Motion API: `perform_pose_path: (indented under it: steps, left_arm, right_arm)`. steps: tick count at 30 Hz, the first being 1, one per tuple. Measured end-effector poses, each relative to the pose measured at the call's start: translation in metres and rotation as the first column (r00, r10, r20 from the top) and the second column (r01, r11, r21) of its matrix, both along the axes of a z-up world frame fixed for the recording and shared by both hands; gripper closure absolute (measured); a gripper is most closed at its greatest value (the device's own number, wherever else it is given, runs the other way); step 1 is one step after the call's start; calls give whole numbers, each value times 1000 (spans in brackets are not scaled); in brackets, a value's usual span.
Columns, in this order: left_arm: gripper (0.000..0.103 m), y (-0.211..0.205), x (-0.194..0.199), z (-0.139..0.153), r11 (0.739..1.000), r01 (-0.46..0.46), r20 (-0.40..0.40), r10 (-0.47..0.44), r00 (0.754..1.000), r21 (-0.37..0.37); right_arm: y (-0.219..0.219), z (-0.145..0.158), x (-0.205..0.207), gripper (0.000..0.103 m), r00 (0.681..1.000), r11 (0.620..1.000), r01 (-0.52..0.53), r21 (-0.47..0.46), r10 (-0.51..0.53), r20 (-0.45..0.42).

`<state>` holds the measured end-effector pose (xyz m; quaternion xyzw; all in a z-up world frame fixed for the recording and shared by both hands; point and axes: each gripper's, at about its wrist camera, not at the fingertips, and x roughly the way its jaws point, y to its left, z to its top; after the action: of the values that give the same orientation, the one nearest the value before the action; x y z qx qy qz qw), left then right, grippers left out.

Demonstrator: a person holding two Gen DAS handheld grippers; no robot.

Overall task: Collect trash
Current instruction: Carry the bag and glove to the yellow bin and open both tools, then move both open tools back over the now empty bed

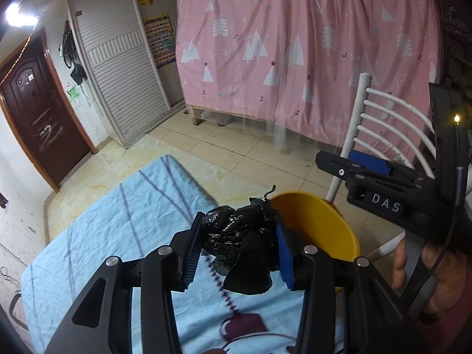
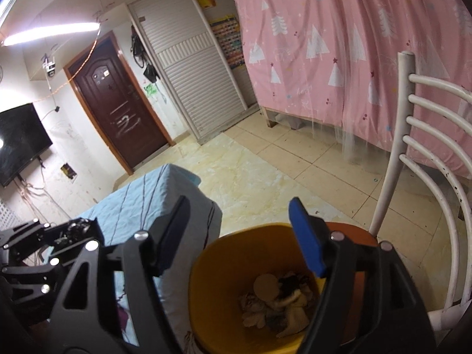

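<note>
My left gripper (image 1: pixel 237 221) is shut on a crumpled black plastic bag (image 1: pixel 233 233), which hangs above the light-blue cloth of the table (image 1: pixel 118 221), just left of the yellow bin (image 1: pixel 318 221). In the right wrist view my right gripper (image 2: pixel 239 206) stands open with nothing between its fingers, right over the yellow bin (image 2: pixel 206 271). Paper scraps and other trash (image 2: pixel 277 301) lie at the bin's bottom. In the left wrist view the right gripper (image 1: pixel 348 160) appears at the right, held by a hand (image 1: pixel 401 268).
A white slatted chair (image 2: pixel 413 147) stands right behind the bin. The table's corner (image 2: pixel 188 188) is next to the bin's left side. Beyond lie the tiled floor (image 2: pixel 265 171), a pink curtain (image 1: pixel 295 44), a slatted wardrobe (image 1: pixel 118 59) and a brown door (image 2: pixel 118 103).
</note>
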<state>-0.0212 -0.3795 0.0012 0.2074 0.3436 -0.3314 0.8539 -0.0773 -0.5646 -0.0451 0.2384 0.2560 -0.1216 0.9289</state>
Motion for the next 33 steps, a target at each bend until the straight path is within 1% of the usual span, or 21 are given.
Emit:
perform_pose_path:
  steps: [3, 6, 9, 12, 13, 15, 17, 19, 25, 28, 33]
  left_arm:
    - [67, -9, 0, 0, 999, 24, -16, -24, 1000, -29]
    - [67, -15, 0, 0, 995, 43, -32, -46, 998, -89]
    - [67, -23, 1, -3, 991, 58, -44, -64, 997, -121]
    - [66, -29, 3, -8, 989, 58, -56, -67, 996, -137]
    - [64, -30, 3, -9, 989, 57, -59, -65, 996, -138]
    - [57, -34, 6, -12, 989, 60, -62, -69, 996, -132]
    - [42, -36, 9, -13, 989, 61, -71, -71, 995, -135]
    - [38, -35, 13, -13, 989, 51, -75, -62, 995, -141]
    - [38, -25, 18, -14, 990, 17, -78, -28, 997, -139]
    - [38, -17, 20, -11, 990, -6, -62, -3, 998, -140]
    - [38, 1, 23, -3, 986, -37, -55, 29, 998, -163]
  right_arm:
    - [-9, -2, -3, 36, 999, 999, 30, 10, -30, 10]
    - [-14, -4, -6, 36, 999, 999, 43, 16, -44, 10]
    - [-16, -5, -8, 36, 998, 998, 54, 19, -55, 16]
    - [-17, -6, -10, 35, 997, 997, 69, 19, -69, 20]
    - [-17, -6, -10, 34, 997, 997, 72, 19, -72, 19]
    - [-19, -7, -10, 33, 997, 997, 80, 20, -81, 17]
    - [-20, -8, -11, 32, 996, 996, 84, 24, -85, 16]
    - [-20, -8, -11, 32, 996, 996, 88, 25, -88, 18]
    - [-18, -8, -9, 31, 997, 996, 81, 29, -81, 14]
    - [-12, -4, -5, 31, 997, 997, 72, 24, -72, 15]
    - [-1, 3, -1, 30, 999, 999, 51, 2, -51, 21]
